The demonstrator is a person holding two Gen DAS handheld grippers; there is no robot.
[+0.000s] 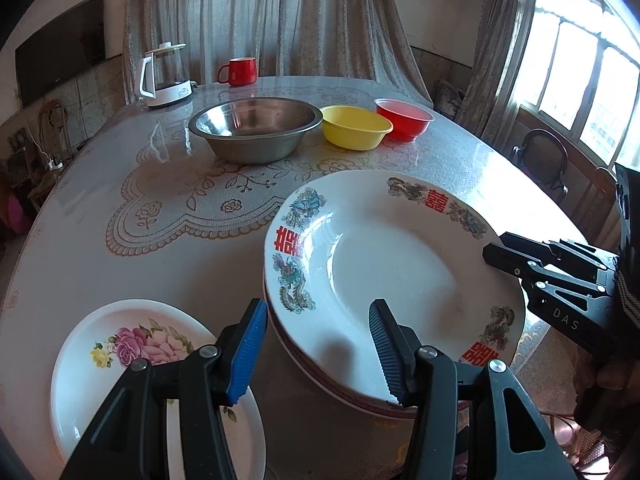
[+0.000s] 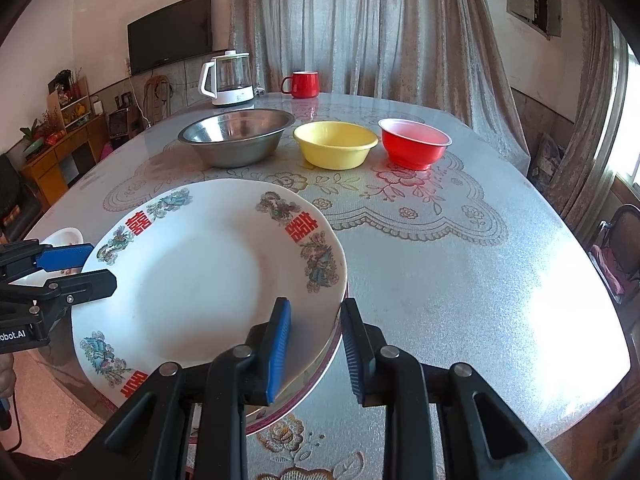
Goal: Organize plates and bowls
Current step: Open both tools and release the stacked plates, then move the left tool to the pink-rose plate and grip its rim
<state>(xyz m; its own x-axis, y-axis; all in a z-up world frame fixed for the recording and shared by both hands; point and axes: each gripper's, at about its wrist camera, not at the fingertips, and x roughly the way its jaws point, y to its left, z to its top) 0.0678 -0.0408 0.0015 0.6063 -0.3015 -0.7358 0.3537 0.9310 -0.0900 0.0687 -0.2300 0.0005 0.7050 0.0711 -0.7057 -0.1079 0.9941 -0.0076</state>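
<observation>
A stack of white plates sits at the table's near edge, topped by a dragon-and-red-character plate (image 1: 392, 264) (image 2: 200, 280). My right gripper (image 2: 316, 304) (image 1: 494, 246) is shut on that top plate's right rim, one pad inside and one outside. My left gripper (image 1: 316, 308) (image 2: 102, 266) straddles the stack's left rim with its jaws wide, and its pads do not visibly press. A rose-patterned plate (image 1: 120, 344) lies alone to the left. Further back stand a steel bowl (image 1: 256, 128) (image 2: 236, 136), a yellow bowl (image 1: 356, 128) (image 2: 336, 144) and a red bowl (image 1: 404, 118) (image 2: 414, 142).
A white kettle (image 2: 232, 80) and a red mug (image 2: 302, 84) stand at the far edge of the round table (image 2: 460, 272), which has a lace-pattern cover. Chairs (image 1: 548, 160) stand by the window on the right. A person's hand holds each gripper.
</observation>
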